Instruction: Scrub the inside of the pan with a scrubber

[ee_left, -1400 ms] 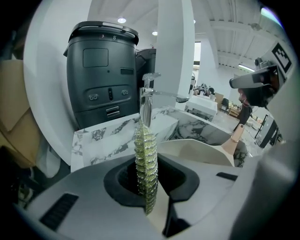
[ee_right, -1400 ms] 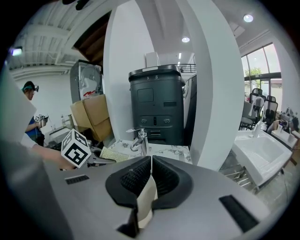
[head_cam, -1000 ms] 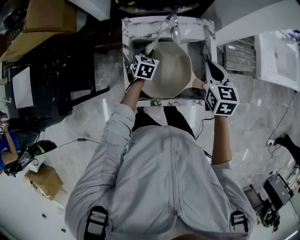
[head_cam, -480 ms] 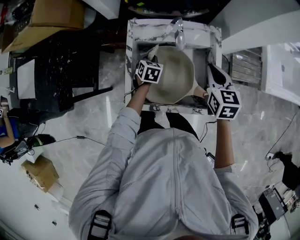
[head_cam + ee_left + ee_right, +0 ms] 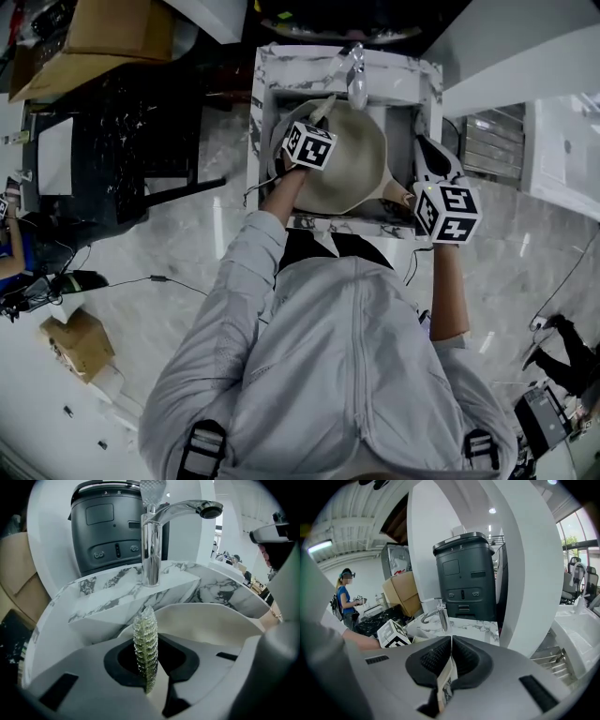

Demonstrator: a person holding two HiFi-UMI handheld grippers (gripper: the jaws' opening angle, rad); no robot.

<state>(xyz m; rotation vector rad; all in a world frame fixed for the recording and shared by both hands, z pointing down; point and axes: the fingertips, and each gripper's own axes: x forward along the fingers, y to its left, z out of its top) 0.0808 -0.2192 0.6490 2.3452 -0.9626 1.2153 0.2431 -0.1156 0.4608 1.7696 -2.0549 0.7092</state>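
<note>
A cream pan [image 5: 349, 159] lies in the marble sink [image 5: 265, 84] under the faucet [image 5: 355, 67]. My left gripper [image 5: 318, 119] hangs over the pan's left half, shut on a green bristly scrubber [image 5: 324, 110]. In the left gripper view the scrubber [image 5: 146, 651] stands edge-on between the jaws, with the pan's rim [image 5: 206, 613] just beyond. My right gripper [image 5: 427, 157] is at the sink's right edge, shut on the pan's beige handle [image 5: 395, 191]. The handle [image 5: 446, 680] shows edge-on between the jaws in the right gripper view.
The chrome faucet [image 5: 152, 541] rises from the marble ledge behind the pan. A dark grey bin [image 5: 110, 529] stands behind the sink. A black table [image 5: 112, 141] and cardboard boxes [image 5: 94, 37] are at the left. A person [image 5: 344, 599] stands far off at the left.
My left gripper has moved right with the scrubber, from the pan's left rim further over its inside. The right gripper has stayed on the handle.
</note>
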